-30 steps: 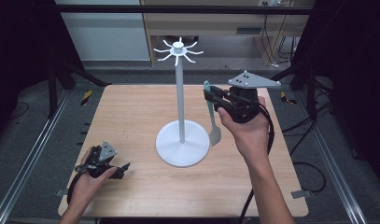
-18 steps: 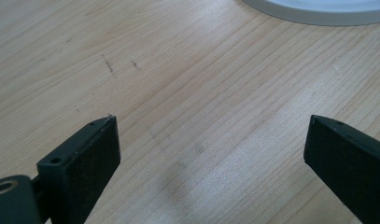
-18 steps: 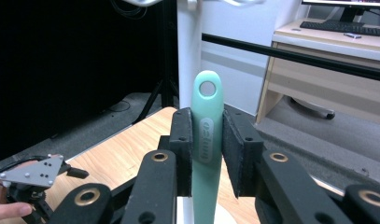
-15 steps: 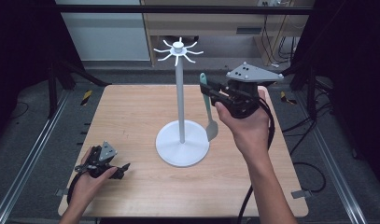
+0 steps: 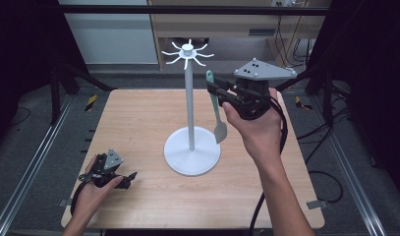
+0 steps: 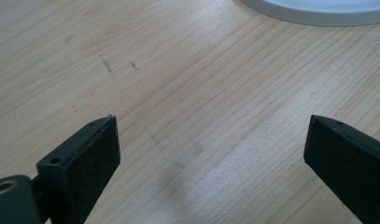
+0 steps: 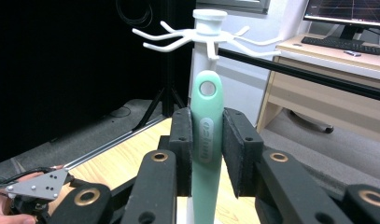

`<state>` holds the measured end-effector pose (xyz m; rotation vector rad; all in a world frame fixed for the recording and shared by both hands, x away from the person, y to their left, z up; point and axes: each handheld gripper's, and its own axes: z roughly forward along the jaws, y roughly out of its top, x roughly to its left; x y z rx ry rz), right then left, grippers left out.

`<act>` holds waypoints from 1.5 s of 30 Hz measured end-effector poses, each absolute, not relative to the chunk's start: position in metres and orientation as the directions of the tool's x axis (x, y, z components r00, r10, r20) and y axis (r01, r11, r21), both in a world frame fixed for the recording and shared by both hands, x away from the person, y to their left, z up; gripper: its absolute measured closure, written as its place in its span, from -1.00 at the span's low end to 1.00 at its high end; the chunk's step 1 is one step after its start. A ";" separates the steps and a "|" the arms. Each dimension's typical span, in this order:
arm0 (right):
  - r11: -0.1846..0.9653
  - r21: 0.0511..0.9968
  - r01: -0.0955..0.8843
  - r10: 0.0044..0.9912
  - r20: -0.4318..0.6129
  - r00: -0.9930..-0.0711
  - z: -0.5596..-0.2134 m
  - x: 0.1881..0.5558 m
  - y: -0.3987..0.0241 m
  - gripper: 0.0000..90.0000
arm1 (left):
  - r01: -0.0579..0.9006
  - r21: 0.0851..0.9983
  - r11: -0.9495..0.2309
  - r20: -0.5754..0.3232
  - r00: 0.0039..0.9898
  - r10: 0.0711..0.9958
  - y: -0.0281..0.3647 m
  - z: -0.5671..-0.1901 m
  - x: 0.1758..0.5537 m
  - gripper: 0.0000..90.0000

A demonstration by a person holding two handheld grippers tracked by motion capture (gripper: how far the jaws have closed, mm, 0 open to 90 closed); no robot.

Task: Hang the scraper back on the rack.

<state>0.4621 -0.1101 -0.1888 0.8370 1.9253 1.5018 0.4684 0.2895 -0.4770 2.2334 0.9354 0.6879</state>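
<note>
The right gripper [image 5: 218, 93] grips the green spatula [image 5: 216, 107] upright beside the white stand [image 5: 190, 101]. The left gripper [image 5: 131, 176] rests open near the surface's [image 5: 138, 118] front left corner.

Surface: a light wooden table [image 5: 138, 123] with visible grain; it stood on a grey floor, with metal rails along its left and right sides.
Marks: a few short dark scuffs showed on the wood [image 6: 117, 67] in the left gripper view.
Centre: a white stand [image 5: 191, 152] sat on its round flat base, a thin upright pole rising to a crown of curved hooks.
Near left corner: the left gripper [image 5: 108, 169] rested low at the tabletop in a hand, jaws wide apart, well apart from the stand's base.
</note>
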 end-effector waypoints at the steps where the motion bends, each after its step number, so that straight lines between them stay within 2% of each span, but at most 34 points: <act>1: 0.180 0.974 0.137 0.756 -0.048 -0.653 -0.189 0.462 -0.110 0.66 | 0.438 0.705 -0.558 0.220 0.613 0.759 0.289 -0.477 0.468 -0.93; 20: 0.167 0.976 0.137 0.766 -0.041 -0.642 -0.177 0.466 -0.105 0.65 | 0.442 0.704 -0.556 0.212 0.617 0.758 0.290 -0.477 0.469 -0.93; 45: 0.196 0.965 0.176 0.763 -0.037 -0.646 -0.178 0.481 -0.098 0.65 | 0.443 0.700 -0.561 0.212 0.621 0.755 0.290 -0.477 0.469 -0.93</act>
